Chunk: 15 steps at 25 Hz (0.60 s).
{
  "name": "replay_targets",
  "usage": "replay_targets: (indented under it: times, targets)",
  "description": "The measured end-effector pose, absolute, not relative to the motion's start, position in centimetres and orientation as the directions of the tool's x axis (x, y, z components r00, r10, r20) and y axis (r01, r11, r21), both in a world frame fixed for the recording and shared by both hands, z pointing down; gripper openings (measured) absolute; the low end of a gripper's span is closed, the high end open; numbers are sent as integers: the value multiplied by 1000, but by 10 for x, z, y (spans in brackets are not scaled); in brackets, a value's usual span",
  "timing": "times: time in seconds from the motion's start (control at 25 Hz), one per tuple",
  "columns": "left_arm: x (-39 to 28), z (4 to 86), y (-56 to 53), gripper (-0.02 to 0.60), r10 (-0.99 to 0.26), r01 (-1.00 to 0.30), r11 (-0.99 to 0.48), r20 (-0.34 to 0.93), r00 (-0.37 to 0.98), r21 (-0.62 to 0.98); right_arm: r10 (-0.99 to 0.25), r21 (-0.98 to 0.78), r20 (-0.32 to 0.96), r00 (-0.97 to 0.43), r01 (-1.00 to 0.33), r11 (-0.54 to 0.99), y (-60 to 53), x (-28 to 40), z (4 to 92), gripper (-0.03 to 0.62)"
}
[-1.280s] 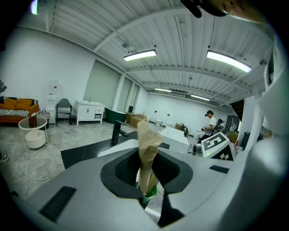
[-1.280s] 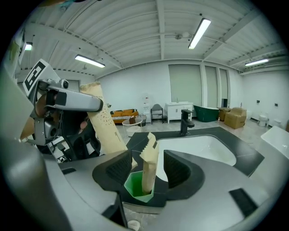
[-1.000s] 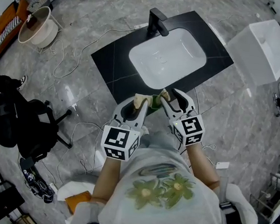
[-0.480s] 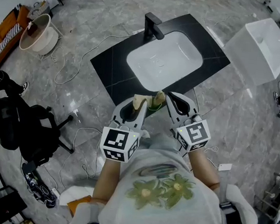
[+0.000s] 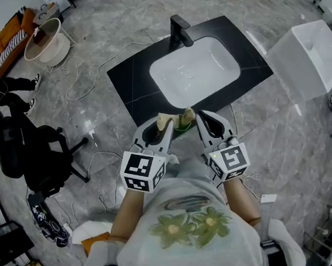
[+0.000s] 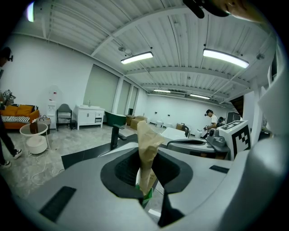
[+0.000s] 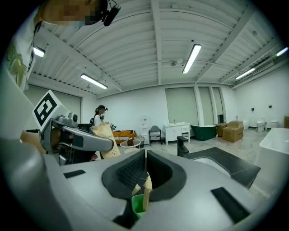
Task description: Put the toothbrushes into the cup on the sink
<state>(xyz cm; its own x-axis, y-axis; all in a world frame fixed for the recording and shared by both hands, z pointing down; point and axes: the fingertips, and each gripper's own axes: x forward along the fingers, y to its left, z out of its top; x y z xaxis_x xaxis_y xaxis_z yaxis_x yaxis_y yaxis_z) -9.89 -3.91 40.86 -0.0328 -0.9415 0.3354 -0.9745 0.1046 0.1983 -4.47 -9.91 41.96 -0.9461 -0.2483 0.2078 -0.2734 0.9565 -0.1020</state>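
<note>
A tan paper toothbrush packet (image 6: 146, 151) with a green lower part (image 6: 147, 197) stands upright between the jaws of my left gripper (image 6: 145, 169), which is shut on it. In the head view the packet (image 5: 165, 122) is held just in front of the black sink counter (image 5: 130, 78). My right gripper (image 5: 198, 118) comes in from the right with its jaws shut on a tan paper edge of the packet (image 7: 145, 187). Green (image 7: 137, 206) shows beneath it. The white basin (image 5: 193, 70) and black faucet (image 5: 179, 30) lie beyond both grippers.
A big white box (image 5: 307, 53) stands right of the counter. A black office chair (image 5: 28, 150) and a round white tub (image 5: 43, 37) are to the left. Cables trail over the grey floor (image 5: 102, 64). People stand far off in both gripper views.
My right gripper's jaws have gone from spread apart to shut on the packet's edge. Both hands stay at the same spot in front of the counter.
</note>
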Motion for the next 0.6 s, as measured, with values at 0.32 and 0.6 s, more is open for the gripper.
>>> replay_targets:
  times: [0.32, 0.6]
  targets:
    - [-99, 418, -43, 87, -934, -972, 109, 355, -28, 210, -236, -112, 216, -947, -264, 958, -100, -45, 421, 48]
    - [-98, 428, -49, 87, -926, -973, 104, 377, -18, 208, -238, -115, 218, -946, -267, 957, -105, -46, 422, 48]
